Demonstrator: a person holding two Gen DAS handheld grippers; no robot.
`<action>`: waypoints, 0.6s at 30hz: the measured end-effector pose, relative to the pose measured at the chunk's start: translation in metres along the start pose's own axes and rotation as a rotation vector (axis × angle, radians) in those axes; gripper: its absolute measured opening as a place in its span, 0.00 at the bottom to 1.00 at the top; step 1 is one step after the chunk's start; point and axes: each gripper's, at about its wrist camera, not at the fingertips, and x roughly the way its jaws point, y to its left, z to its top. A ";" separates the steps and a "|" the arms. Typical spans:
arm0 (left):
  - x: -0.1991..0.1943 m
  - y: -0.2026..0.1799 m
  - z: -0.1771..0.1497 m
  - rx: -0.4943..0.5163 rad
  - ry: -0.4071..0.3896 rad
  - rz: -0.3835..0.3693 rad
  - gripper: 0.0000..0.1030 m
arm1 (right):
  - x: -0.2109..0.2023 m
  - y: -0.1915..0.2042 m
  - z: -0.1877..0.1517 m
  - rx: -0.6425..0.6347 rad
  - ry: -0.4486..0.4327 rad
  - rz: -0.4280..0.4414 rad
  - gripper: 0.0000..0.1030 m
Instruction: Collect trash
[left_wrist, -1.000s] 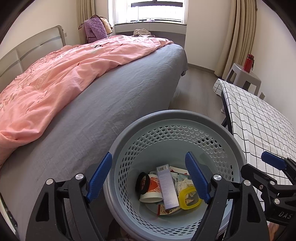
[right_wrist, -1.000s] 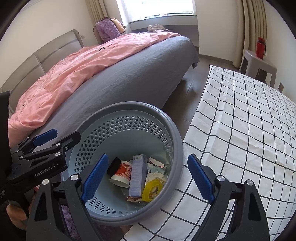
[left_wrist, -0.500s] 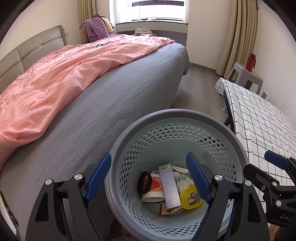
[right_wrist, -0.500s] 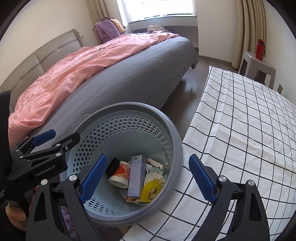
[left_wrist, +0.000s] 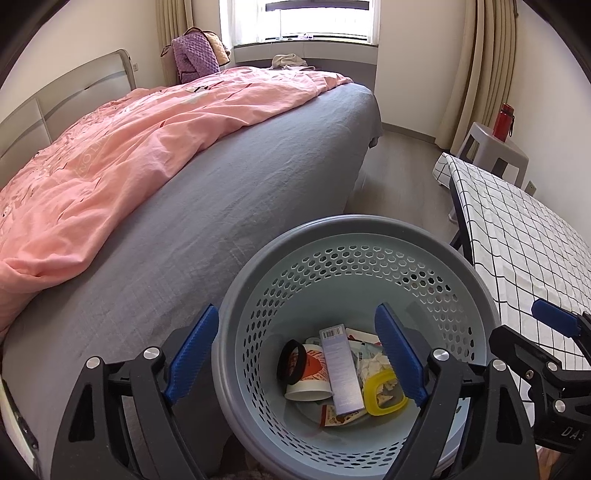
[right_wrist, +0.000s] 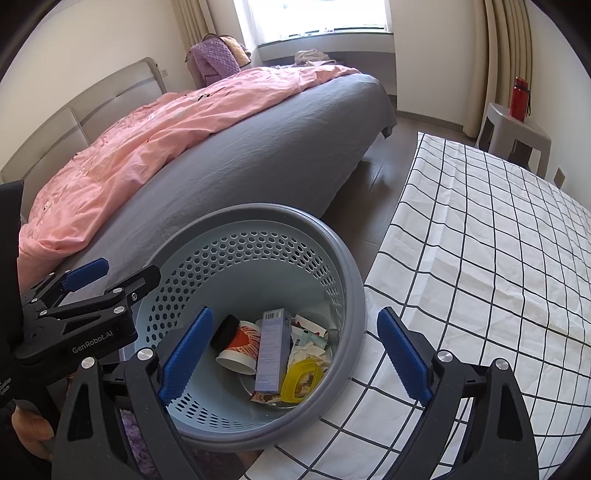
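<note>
Between bed and table: perforated bin (left_wrist: 354, 266) stood on the floor, grey bed (left_wrist: 258, 177) at its 10 o'clock, checked tablecloth (right_wrist: 498, 258) at its 3 o'clock.
Trash: paper cup (left_wrist: 308, 376), lilac box (left_wrist: 341, 369), yellow ring (left_wrist: 382, 393) and crumpled wrappers (right_wrist: 310, 350) lay on the bin floor, touching one another.
Left gripper (left_wrist: 295, 358): released, jaws spread wide, nothing between the pads; near rim of the bin sat between them in view.
Right gripper (right_wrist: 295, 358): likewise released and empty, hovering over the bin's 4 o'clock rim.
Progress (judged): collection looked near complete; no loose trash visible on bed or cloth.
Risk: a jaw catching the rim on withdrawal could tip the light bin and spill the contents.
Risk: the two grippers hung near each other and could collide.
</note>
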 end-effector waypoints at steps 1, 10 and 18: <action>0.000 0.000 0.000 -0.004 0.002 0.000 0.80 | 0.000 0.000 0.000 0.001 0.000 0.001 0.86; -0.001 0.000 0.000 -0.011 0.001 0.010 0.80 | 0.000 0.000 0.000 -0.001 0.000 0.000 0.86; -0.001 0.002 0.001 -0.016 -0.004 0.018 0.80 | 0.000 0.001 0.000 -0.002 0.000 0.000 0.86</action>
